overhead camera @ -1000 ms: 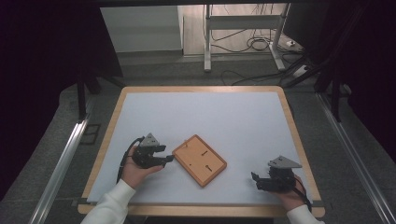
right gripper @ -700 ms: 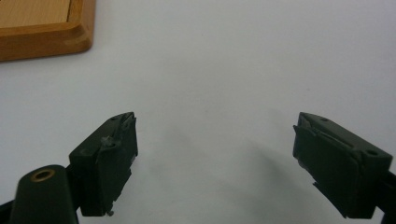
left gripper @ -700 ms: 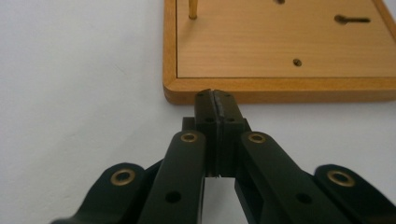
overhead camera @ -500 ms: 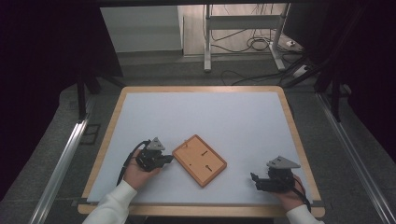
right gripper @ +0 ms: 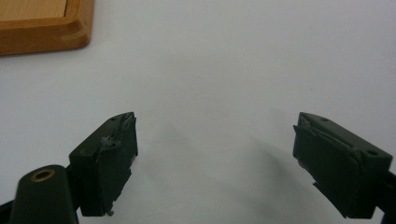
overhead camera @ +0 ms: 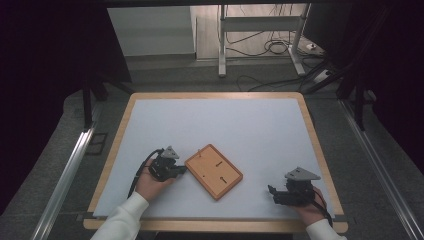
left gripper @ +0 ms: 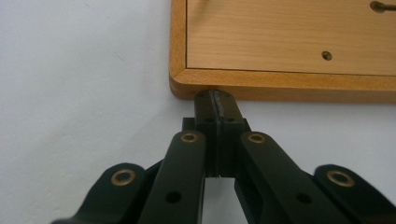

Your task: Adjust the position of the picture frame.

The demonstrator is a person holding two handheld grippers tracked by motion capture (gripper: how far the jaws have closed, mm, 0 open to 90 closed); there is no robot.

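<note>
tray (overhead camera: 214, 171) on table (overhead camera: 250, 125) | left tongs (overhead camera: 181, 170) touching its edge | right tongs (overhead camera: 272, 194) well apart

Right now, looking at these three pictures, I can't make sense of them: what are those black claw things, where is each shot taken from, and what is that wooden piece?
No machine here: a person sits at a table with a white top and holds a hand-operated claw, called a gripper, in each hand. The high view looks down from above the person. The left gripper is at that picture's left, the right gripper at its right. The other two pictures come from small cameras riding on the grippers, looking along their black jaws. Between the grippers lies a shallow wooden tray with a raised rim, a few small holes and a short slot. In the left gripper view, the jaws are shut together, empty, with their tips against the tray's rim near a corner. In the right gripper view, the jaws stand wide open over bare tabletop, holding nothing.
</note>
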